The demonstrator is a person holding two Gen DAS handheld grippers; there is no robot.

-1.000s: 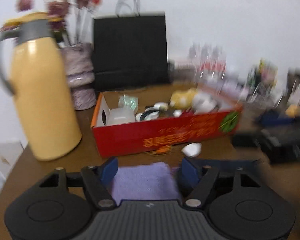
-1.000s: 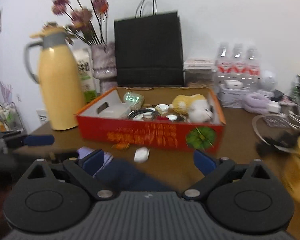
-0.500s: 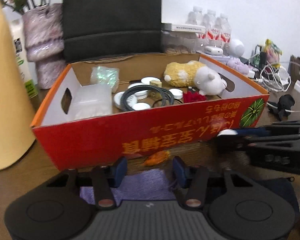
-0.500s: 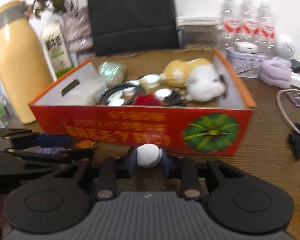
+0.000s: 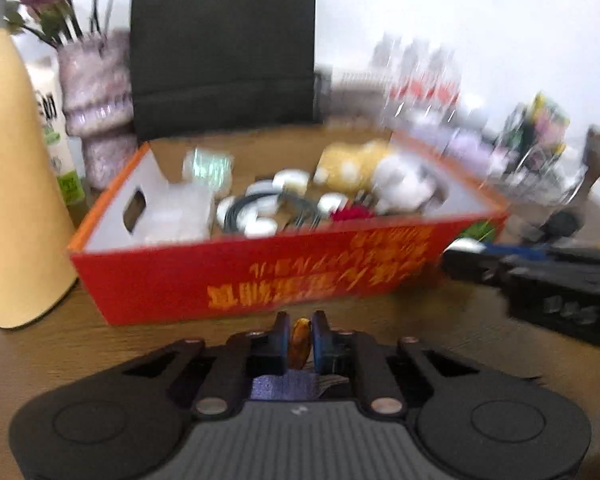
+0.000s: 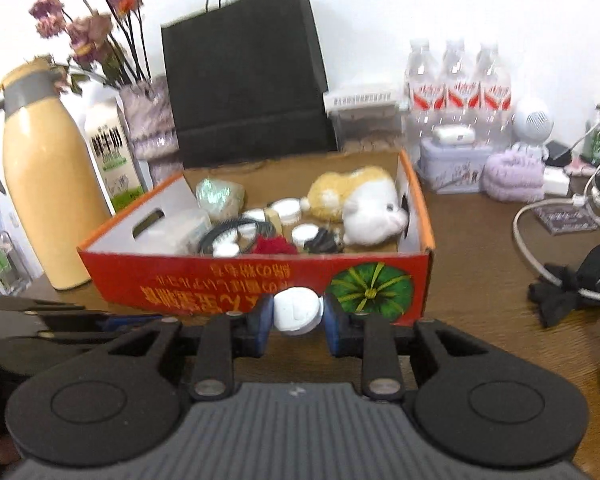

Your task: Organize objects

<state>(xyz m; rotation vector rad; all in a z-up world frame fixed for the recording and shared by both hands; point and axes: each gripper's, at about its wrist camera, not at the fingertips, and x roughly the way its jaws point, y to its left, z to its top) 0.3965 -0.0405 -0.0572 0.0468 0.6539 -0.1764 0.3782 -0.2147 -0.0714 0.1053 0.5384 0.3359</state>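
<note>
1. The left tongs [image 5: 300,338] are clamped on a small orange piece [image 5: 300,343], pinched edge-on so that its long axis stands upright between the two pads; blur hides what it is.
2. The right tongs [image 6: 296,316] are clamped on a white round cap [image 6: 298,311], gripped across its width, flat face toward the camera.
3. Both held things sit just in front of the red box [image 6: 256,280], short of its near wall and about level with it or lower. The box stands on the brown tabletop [image 6: 480,276].
4. The relation that matters: the box opening lies ahead of and above both tongs. By judgement, each piece must rise over the near wall before it can be let go inside.
5. Inside, a plush toy [image 6: 364,200] fills the right rear and a black coil [image 6: 228,234] lies with white lids mid-floor, so free floor is scarce.
6. In the left view the right tongs [image 5: 466,254] reach in from the right, close to the box's near right corner. Neither looks clearly nearer to the opening.
7. A yellow jug [image 6: 48,200] stands just left of the box, apart from both tongs.
</note>
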